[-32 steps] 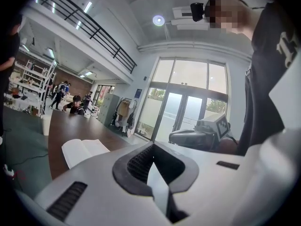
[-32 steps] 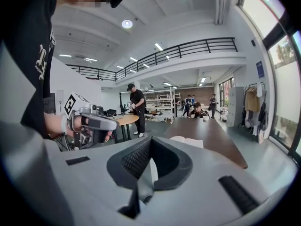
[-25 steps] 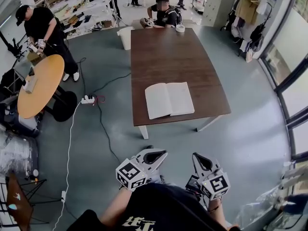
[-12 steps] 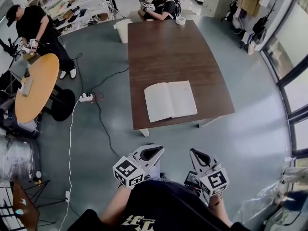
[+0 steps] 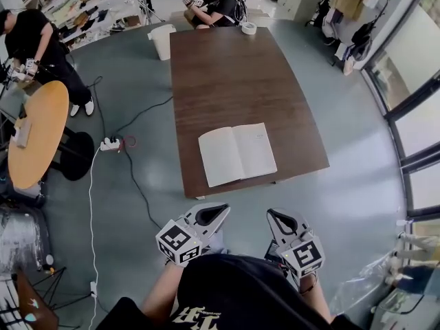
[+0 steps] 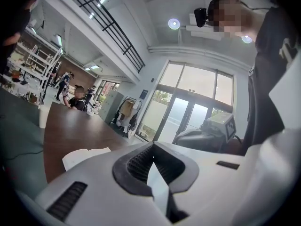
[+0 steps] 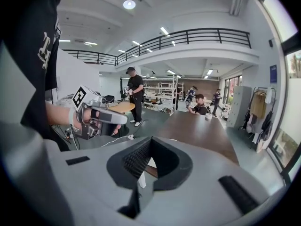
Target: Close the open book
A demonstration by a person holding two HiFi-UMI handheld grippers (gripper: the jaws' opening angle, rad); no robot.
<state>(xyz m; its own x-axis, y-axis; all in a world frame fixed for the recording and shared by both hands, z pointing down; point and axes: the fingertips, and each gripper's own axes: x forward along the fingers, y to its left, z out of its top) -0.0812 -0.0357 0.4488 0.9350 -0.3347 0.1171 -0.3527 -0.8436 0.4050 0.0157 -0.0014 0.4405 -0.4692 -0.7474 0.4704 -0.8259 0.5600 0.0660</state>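
The open book [image 5: 237, 153] lies flat, white pages up, near the front edge of the brown table [image 5: 234, 74]. Both grippers hang over the grey floor short of that edge, apart from the book. My left gripper [image 5: 217, 210] is shut with nothing in it and points at the table's front left. My right gripper [image 5: 273, 214] is also shut and empty, below the book's right page. The left gripper view shows its closed jaws [image 6: 153, 147] with the book [image 6: 84, 155] low and ahead. In the right gripper view, the closed jaws [image 7: 150, 141] point along the table.
A tape roll [image 5: 249, 27] sits at the table's far end, where a person [image 5: 220, 2] is seated. A white bin [image 5: 160, 41] stands by the far left corner. On the left are a round orange table [image 5: 34, 133], a power strip [image 5: 110, 144] with cables, and a standing person [image 5: 31, 40].
The table and book have drawn nearer in the head view as I walk forward. Both grippers moved along with me and stayed shut.
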